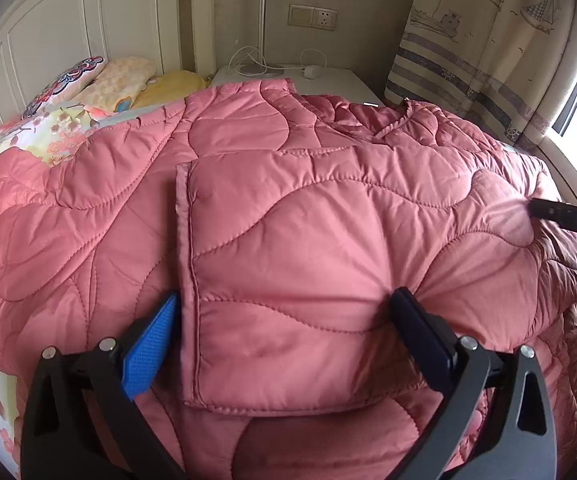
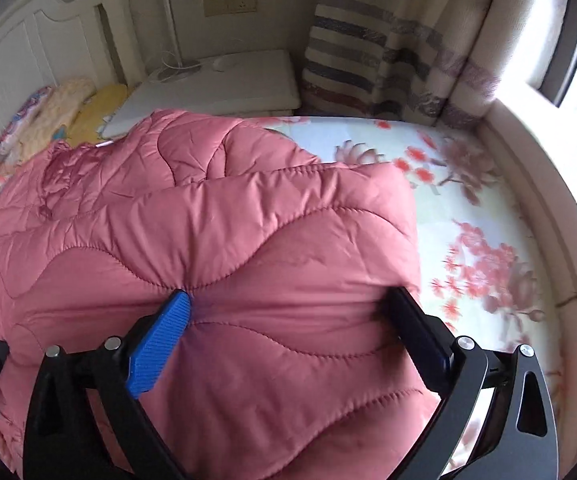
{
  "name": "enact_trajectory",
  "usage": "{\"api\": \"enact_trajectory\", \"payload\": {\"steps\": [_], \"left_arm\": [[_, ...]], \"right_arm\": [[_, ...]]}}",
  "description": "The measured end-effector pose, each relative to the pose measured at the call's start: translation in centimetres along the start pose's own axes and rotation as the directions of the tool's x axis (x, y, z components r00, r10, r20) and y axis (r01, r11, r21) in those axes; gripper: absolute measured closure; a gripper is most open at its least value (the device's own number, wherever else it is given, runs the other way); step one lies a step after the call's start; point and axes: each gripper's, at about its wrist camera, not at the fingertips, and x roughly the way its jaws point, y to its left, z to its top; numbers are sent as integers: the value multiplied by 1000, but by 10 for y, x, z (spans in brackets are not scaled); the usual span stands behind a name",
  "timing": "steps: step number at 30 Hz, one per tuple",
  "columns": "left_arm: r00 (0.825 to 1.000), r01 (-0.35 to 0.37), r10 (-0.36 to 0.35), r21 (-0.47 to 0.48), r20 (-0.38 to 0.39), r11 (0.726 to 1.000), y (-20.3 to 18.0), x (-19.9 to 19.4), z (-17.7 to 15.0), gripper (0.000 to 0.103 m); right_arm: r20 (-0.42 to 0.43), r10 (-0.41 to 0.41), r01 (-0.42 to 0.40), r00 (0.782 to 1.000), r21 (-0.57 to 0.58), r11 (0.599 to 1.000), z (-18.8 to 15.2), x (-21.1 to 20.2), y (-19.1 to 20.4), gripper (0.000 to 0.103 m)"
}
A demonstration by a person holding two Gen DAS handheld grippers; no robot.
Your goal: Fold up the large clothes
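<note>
Pink quilted jacket (image 1: 288,208) sprawled across the bed (image 2: 468,216), and I'm right on top of it with both grippers. My left gripper (image 1: 284,320) has its jaws spread wide, planted either side of the sleeve (image 1: 288,300) that lies folded across the body, cuff seam just inside my blue pad. My right gripper (image 2: 288,320) is likewise spread wide, its jaws dimpling the puffy fabric near the jacket's right-hand fold, nothing pinched. The jacket runs long from under me up toward the collar (image 1: 400,120) and the nightstand (image 2: 224,84), so I judge the next fold goes along that line, bottom up toward the collar. Right hand is nearer the free edge; floral sheet lies bare beyond it, plenty of room out to the padded bed frame (image 2: 548,240). On the left, pillows (image 1: 120,80) sit near the headboard (image 1: 68,20), tighter there.
</note>
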Motion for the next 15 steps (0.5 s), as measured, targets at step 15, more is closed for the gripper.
{"api": "enact_trajectory", "payload": {"steps": [15], "left_arm": [[999,29,-28,-31,20,999,6,-10,-2,2]], "right_arm": [[45,126,-107,991,-296,949,-110,-75,133,6]]}}
